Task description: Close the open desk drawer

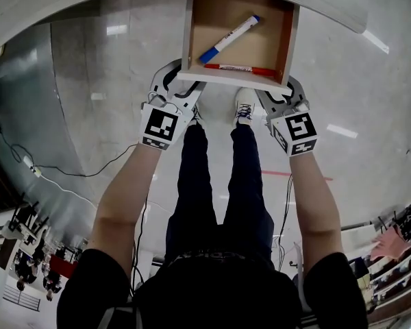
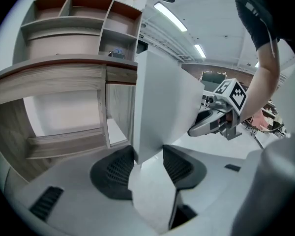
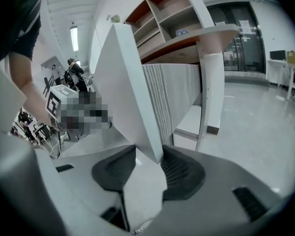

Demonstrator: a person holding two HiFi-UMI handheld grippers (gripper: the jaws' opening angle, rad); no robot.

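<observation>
The desk drawer [image 1: 270, 43] stands pulled out, its wooden inside facing up in the head view. In it lie a blue marker [image 1: 228, 38] and a red marker [image 1: 241, 68]. My left gripper [image 1: 175, 82] is at the left lower corner of the white drawer front [image 1: 233, 79], and my right gripper [image 1: 282, 96] is at the right corner. In the left gripper view the front panel [image 2: 162, 107] sits between the pads of the left gripper [image 2: 148, 163], which is shut on it. The right gripper [image 3: 150, 163] is likewise shut on the panel's edge [image 3: 125, 92].
The desk top [image 2: 54, 77] carries open shelves [image 2: 78, 23]. The person's legs and white shoes [image 1: 244, 105] stand under the drawer. A cable [image 1: 68, 173] runs over the glossy floor at the left. Furniture [image 1: 397, 245] stands at the far right.
</observation>
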